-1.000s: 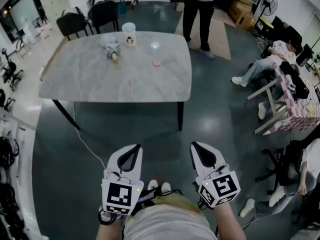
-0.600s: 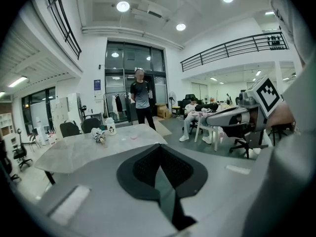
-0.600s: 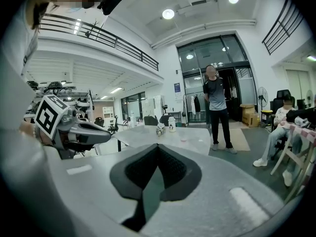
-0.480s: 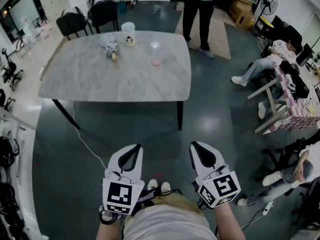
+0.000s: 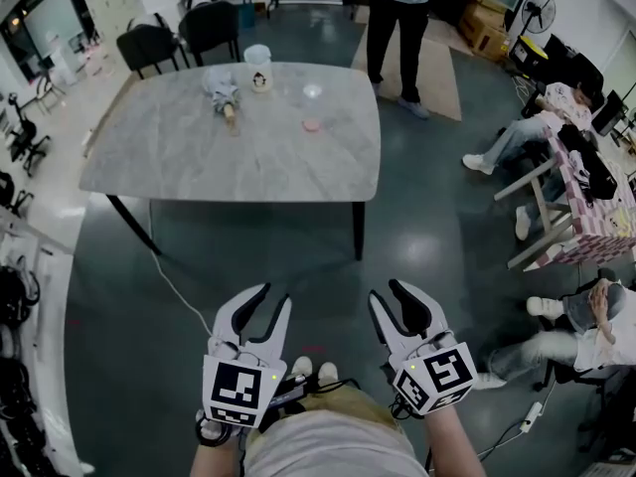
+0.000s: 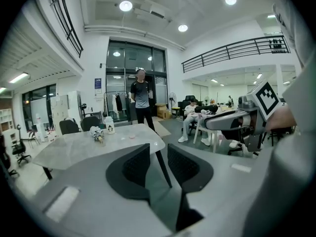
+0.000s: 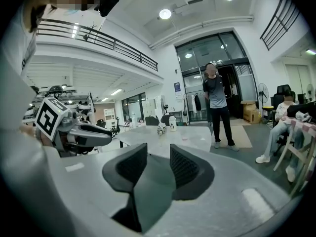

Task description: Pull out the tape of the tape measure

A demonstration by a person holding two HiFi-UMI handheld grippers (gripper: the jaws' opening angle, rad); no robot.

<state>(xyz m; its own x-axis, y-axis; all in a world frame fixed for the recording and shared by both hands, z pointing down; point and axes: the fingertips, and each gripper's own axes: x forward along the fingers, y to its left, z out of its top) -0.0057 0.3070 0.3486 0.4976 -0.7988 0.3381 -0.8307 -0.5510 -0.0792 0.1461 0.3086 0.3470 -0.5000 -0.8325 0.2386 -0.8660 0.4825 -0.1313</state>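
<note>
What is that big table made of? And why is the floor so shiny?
The table top looks like pale grey marble or stone, or a print of it: faint cloudy veins, dull sheen. Its legs look like black metal: thin and dark. The floor seems polished concrete or a coated surface: dark, smooth, mirroring the ceiling lights.

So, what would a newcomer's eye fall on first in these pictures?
First the two white grippers low in the head view, the left gripper and the right gripper; their jaws have just been opening and hold nothing. Beyond them stands a grey marble table with a white bottle and a few small things at its far end. A standing person is behind it.
</note>
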